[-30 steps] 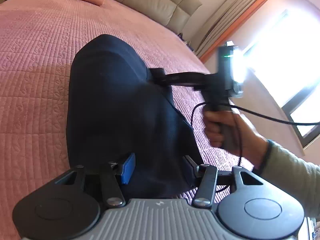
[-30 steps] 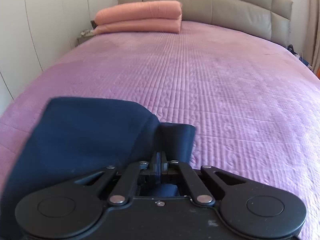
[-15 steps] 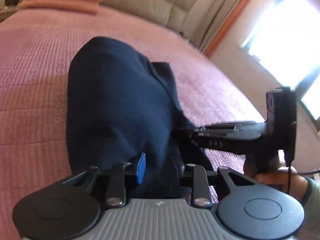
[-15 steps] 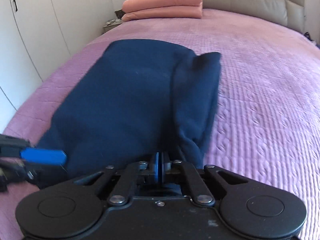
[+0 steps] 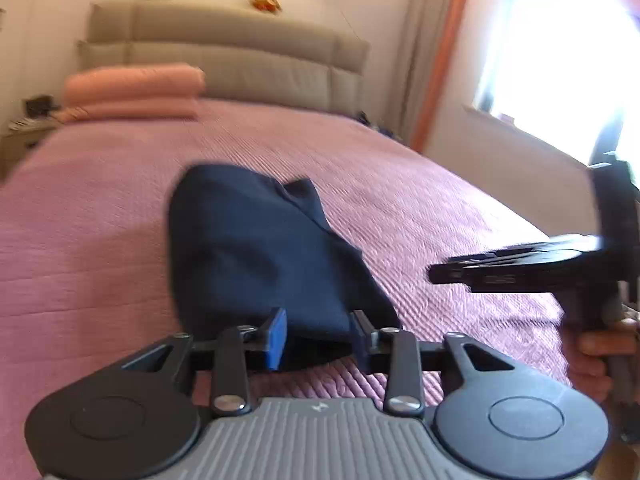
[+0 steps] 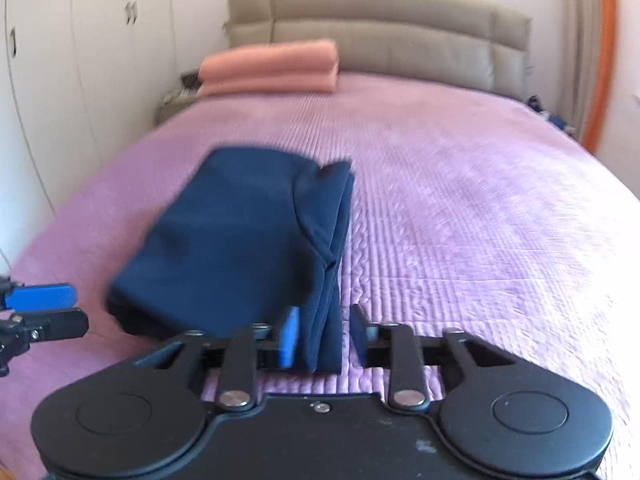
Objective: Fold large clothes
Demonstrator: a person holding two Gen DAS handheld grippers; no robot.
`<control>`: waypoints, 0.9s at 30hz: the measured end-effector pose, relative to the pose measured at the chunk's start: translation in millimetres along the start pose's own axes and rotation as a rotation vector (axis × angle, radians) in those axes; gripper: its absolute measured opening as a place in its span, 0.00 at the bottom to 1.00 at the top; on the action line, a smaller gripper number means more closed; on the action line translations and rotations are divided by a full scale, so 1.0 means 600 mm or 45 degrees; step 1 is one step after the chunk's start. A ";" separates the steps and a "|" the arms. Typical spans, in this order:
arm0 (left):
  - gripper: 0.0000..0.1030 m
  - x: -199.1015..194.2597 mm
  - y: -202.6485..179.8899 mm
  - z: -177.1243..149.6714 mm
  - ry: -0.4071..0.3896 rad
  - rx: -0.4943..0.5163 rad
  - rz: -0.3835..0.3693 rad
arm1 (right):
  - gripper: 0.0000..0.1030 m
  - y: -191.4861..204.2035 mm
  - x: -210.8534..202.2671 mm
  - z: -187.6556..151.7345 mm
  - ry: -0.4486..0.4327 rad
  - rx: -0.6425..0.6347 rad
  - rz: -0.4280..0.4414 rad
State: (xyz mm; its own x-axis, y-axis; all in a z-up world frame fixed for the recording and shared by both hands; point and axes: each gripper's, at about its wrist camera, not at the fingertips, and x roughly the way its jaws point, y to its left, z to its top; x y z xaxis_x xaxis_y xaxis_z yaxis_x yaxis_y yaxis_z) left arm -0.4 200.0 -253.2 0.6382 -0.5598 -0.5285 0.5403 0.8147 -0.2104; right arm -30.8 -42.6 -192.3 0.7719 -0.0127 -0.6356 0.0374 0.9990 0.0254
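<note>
Folded navy garment [image 6: 240, 236] on pink bedspread [image 6: 460, 220], 12 o'clock of left gripper [image 5: 318, 338] and right gripper [image 6: 324, 336], both spread wide, holding nothing.

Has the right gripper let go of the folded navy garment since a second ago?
Yes. The right gripper was clamped on the folded navy garment; now its jaws stand apart around the near edge, and the garment rests on the pink quilted bedspread.

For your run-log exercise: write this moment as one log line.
stage: fold laid down | navy garment: folded on bed | left gripper: open | right gripper: open, straddling garment edge
</note>
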 end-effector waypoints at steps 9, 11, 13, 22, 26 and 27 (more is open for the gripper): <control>0.96 -0.232 -0.073 0.051 -0.198 0.003 0.380 | 0.79 0.065 -0.185 0.010 -0.133 0.117 -0.028; 0.99 -0.256 -0.089 0.060 -0.220 -0.002 0.472 | 0.80 0.079 -0.203 0.019 -0.109 0.157 -0.027; 1.00 -0.276 -0.105 0.064 -0.226 0.014 0.524 | 0.90 0.092 -0.218 0.025 -0.085 0.170 -0.049; 1.00 -0.309 -0.154 0.073 -0.115 0.058 0.693 | 0.96 0.137 -0.249 0.016 -0.026 0.145 -0.128; 1.00 -0.330 -0.158 0.077 -0.134 0.017 0.719 | 0.96 0.142 -0.269 0.015 -0.027 0.120 -0.156; 1.00 -0.333 -0.158 0.079 -0.128 -0.001 0.712 | 0.96 0.143 -0.271 0.014 -0.027 0.119 -0.156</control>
State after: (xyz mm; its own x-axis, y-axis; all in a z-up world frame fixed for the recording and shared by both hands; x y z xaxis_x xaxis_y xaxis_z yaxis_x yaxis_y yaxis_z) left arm -153.5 227.6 -88.8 0.8762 -0.0544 -0.4788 0.1044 0.9914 0.0784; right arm -147.5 44.6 -80.4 0.7710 -0.1363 -0.6221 0.1906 0.9814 0.0211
